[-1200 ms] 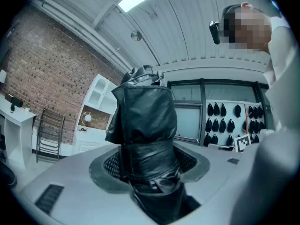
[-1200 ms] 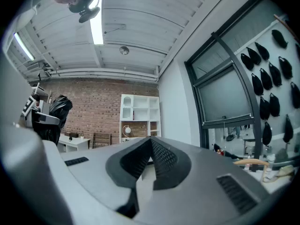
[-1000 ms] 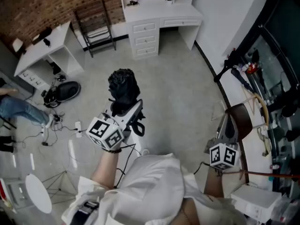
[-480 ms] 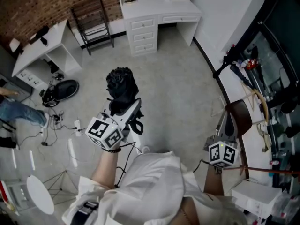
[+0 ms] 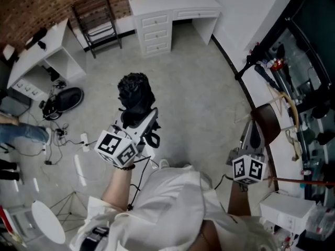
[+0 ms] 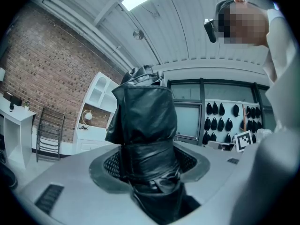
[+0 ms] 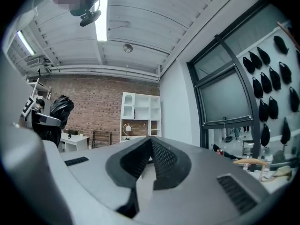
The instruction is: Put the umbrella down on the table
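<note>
A folded black umbrella (image 5: pixel 135 94) sticks out level from my left gripper (image 5: pixel 138 120), high above the floor. In the left gripper view its wrapped body (image 6: pixel 145 125) fills the space between the two pads, and the left gripper (image 6: pixel 147 175) is shut on it. My right gripper (image 5: pixel 253 136) hangs at the right beside a dark chair back, with its marker cube (image 5: pixel 248 169) below it. Seen from the right gripper view, the right gripper (image 7: pixel 150 146) has its pads meeting and nothing between them. That view also catches the umbrella (image 7: pixel 61 106) far off at the left.
A long white table (image 5: pixel 285 158) runs along the window wall at the right, crowded with bottles, tools and a white box (image 5: pixel 285 216). A white desk with drawers (image 5: pixel 167 7) stands at the back, another white desk (image 5: pixel 39 48) and a black chair (image 5: pixel 99 25) at the left. Cables and a bag lie on the floor.
The desks and floor have slid toward the picture's top left as the person shifted. Both grippers drifted slightly. The left still grips the umbrella; the right stays shut.
</note>
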